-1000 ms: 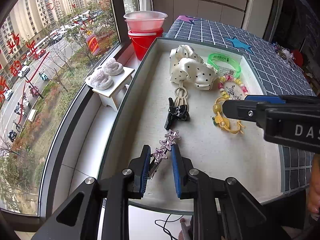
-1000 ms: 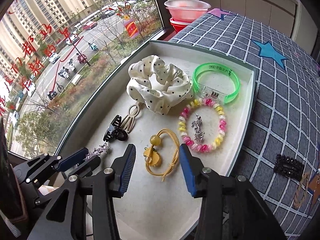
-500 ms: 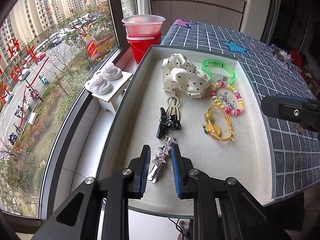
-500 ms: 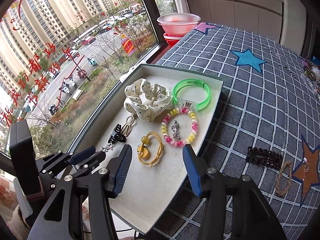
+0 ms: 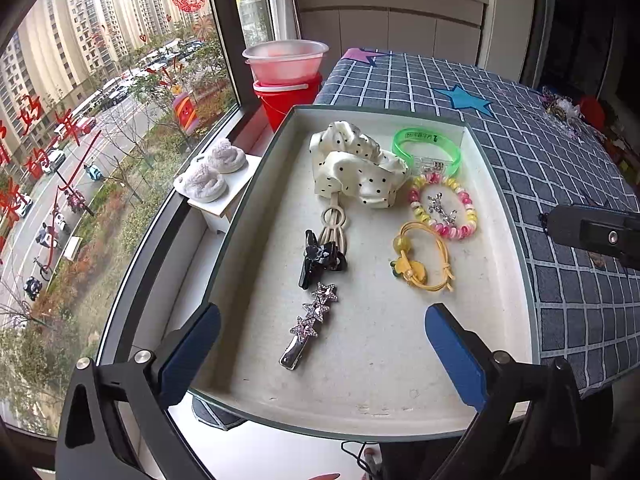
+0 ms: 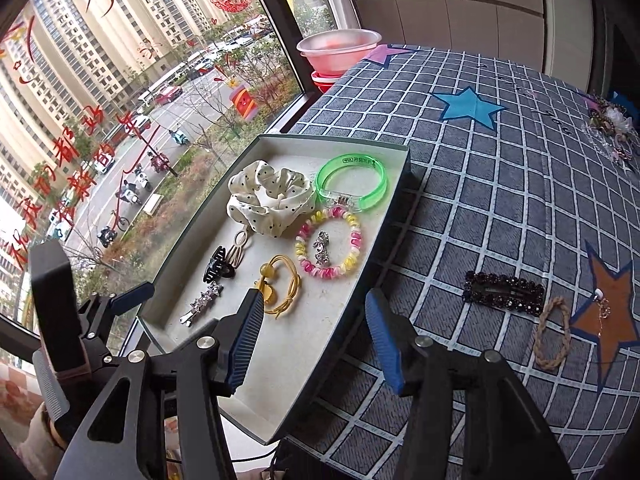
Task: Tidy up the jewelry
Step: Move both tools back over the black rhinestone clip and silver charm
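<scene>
A white tray [image 5: 360,396] [image 6: 304,356] holds a silver star hair clip [image 5: 310,325] [image 6: 201,303], a black claw clip [image 5: 318,258], a polka-dot scrunchie [image 5: 356,168], a green bangle [image 5: 426,148], a pink-yellow bead bracelet [image 5: 442,210] and a yellow hair tie [image 5: 420,266]. My left gripper [image 5: 322,350] is open wide above the tray's near end, with the star clip lying free between its fingers. My right gripper [image 6: 314,334] is open and empty over the tray's right rim. A dark beaded hair clip [image 6: 504,288], a braided tie [image 6: 554,334] and a thin chain [image 6: 602,310] lie on the cloth.
The tray sits on a table with a blue checked cloth [image 6: 500,160] beside a large window. A red bucket with a clear bowl [image 5: 286,68] stands behind the tray. More trinkets [image 6: 612,128] lie at the far right. Small slippers [image 5: 212,168] sit on the sill.
My left gripper has opened and let go of the star clip, which now lies in the tray. Both grippers have pulled back and up; the right one has shifted right.
</scene>
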The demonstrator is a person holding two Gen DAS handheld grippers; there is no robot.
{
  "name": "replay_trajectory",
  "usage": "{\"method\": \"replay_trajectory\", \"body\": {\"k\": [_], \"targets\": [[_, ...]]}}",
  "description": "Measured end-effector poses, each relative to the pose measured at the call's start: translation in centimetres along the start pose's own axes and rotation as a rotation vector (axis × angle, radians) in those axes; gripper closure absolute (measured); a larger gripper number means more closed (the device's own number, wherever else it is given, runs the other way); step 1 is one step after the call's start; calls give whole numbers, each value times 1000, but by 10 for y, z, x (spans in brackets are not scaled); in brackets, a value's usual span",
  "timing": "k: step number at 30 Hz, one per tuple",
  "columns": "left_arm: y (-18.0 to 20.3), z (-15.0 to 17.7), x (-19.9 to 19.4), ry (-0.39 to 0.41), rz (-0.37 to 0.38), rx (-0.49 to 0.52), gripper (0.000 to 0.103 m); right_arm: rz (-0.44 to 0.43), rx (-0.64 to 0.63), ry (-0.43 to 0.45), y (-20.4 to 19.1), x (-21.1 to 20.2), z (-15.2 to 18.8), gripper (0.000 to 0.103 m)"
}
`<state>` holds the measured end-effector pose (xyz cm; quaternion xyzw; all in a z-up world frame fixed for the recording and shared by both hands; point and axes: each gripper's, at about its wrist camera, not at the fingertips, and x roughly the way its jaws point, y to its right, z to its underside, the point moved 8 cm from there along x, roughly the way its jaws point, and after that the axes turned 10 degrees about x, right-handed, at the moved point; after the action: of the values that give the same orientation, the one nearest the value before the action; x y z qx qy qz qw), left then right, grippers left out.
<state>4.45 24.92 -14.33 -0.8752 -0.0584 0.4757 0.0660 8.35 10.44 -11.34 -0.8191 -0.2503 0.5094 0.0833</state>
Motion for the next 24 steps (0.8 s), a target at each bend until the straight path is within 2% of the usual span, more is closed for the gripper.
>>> {"method": "replay_trajectory", "body": {"k": [1,5,6,8,15,24], "targets": [[1,-1,-1,0,6,1,0,0,4,1,2,-1,1,38],[7,-6,-7,1,6,9,0,3,26,4,13,-8,4,36],[9,-6,-8,2,9,11,0,3,33,6,16,-11,4,24],[13,-8,-11,7,14,16,0,-1,49,14,24,-15,5,16],[38,-18,-23,19,46,46,0,12,128,36,64,-35,11,16],[98,-38,-37,55,81,158,0,57,252,73,136,-67,29,14]]}}
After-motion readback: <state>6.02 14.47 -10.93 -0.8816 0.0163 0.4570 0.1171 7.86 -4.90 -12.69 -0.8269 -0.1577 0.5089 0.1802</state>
